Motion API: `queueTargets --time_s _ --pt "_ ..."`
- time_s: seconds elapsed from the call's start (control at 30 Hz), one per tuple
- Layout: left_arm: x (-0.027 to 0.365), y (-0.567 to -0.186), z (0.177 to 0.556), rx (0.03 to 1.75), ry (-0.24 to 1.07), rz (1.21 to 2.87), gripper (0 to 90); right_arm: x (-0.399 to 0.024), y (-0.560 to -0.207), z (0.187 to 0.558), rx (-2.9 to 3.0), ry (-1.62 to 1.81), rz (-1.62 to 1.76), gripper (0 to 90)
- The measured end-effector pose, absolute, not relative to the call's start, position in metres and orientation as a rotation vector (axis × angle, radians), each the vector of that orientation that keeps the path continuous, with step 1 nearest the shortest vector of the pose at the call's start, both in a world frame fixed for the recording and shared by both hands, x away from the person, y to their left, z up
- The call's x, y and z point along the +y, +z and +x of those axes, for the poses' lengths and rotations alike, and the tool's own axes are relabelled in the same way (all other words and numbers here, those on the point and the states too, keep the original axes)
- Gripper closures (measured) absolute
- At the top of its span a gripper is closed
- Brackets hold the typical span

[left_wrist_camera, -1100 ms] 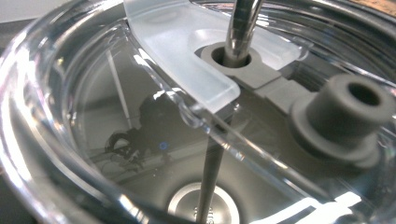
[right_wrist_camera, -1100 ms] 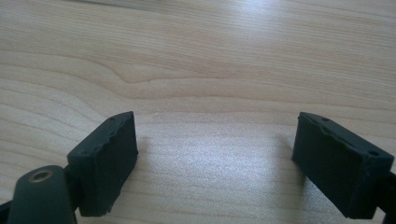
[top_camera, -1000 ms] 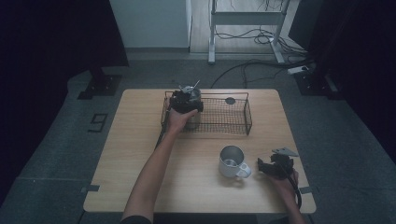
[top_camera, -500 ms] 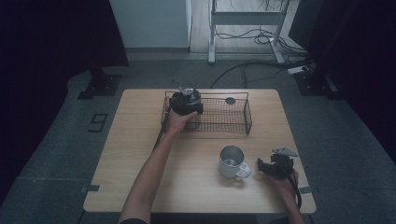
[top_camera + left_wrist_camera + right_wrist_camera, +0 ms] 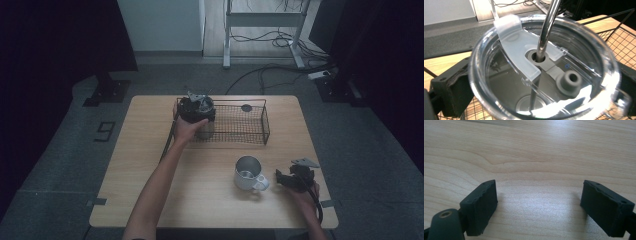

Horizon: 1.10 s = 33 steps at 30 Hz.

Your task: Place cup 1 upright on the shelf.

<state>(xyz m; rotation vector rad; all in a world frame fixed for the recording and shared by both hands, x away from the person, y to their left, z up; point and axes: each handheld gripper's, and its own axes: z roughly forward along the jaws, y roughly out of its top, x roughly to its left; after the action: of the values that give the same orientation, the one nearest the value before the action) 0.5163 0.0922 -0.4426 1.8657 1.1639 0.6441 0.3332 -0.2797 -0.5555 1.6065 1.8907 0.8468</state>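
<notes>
My left gripper (image 5: 197,108) is over the left end of the wire basket (image 5: 265,118), and the tumbler (image 5: 205,128) stands upright inside it, right between my jaws. The jaws have just been opening and now stand as wide as they go, with the tumbler between them and no squeeze on it that I can make out.

Looking down along the left gripper, I see a clear lid (image 5: 584,37) with a frosted flip tab and a steel straw (image 5: 547,27) through its grey grommet. I judge the body as rigid metal, smooth and slippery, and fairly light, since I see no liquid through the lid. The lid is hard plastic and may pop off or crack under a pinch, and the straw is loose and can swing. So I'd hold the wall just below the lid rim, squarely across the widest part, never the straw or the tab.

My right gripper (image 5: 539,205) rests on the table (image 5: 200,195) with its jaws wide and nothing between them, just beside the white mug (image 5: 247,173).

The tumbler's lower body and foot are hidden under my hand and the lid. Whether the pads touch its wall, I can't tell.
</notes>
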Motion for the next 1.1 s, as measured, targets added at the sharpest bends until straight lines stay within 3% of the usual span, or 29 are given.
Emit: queueTargets --time_s 0.6,1.1 --pt "0.114 -0.431 0.483 1.121 0.631 1.846 0.0 -0.280 -0.556 0.334 1.885 0.844 1.609 13.6" --pt "0.143 -0.436 0.434 1.088 0.586 1.855 2.3 -0.280 -0.556 0.334 1.876 0.839 1.617 13.8"
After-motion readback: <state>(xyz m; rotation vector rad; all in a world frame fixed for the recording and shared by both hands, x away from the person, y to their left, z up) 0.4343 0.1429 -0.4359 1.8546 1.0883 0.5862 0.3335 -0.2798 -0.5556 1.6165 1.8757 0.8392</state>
